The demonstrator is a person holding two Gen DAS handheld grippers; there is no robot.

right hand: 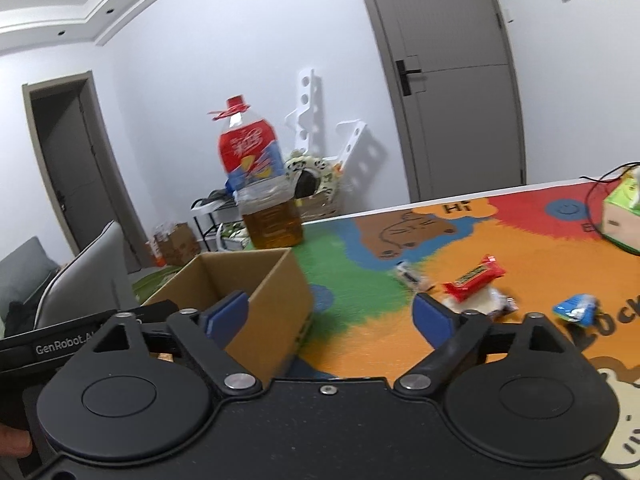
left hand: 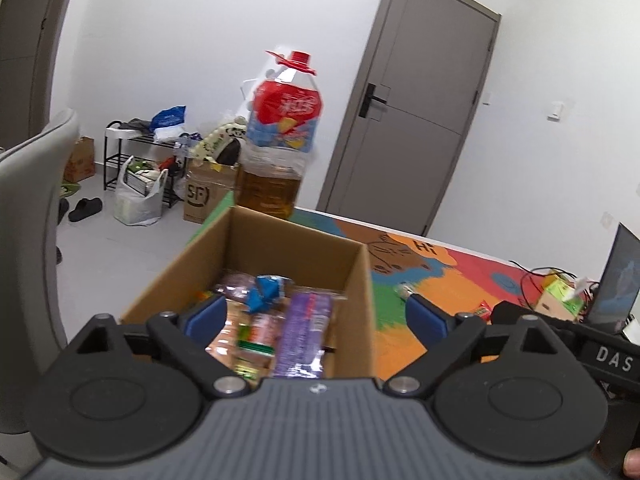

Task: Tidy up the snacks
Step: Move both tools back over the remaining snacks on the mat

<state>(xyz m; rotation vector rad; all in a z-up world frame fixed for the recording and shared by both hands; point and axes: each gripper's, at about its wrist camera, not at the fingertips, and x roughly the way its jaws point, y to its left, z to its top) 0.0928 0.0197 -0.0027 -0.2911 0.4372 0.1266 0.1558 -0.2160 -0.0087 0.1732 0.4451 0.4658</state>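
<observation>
Right of the cardboard box (right hand: 256, 280): red snack bar (right hand: 474, 278), long axis up-right, just beyond right gripper (right hand: 332, 314), jaws spread, empty; left gripper (left hand: 316, 316) spread over box.

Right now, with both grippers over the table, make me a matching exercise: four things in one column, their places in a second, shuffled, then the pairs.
Things
1. purple foil snack packet
2. red wrapped candy bar
3. big clear oil jug with red cap
4. green tissue carton

Places
A. at the table's far edge, behind the brown cardboard box
B. lying loose on the orange part of the colourful table mat
C. inside the cardboard box
D. at the right end of the table, with a black cable around it

Pairs: 1-C, 2-B, 3-A, 4-D
</observation>
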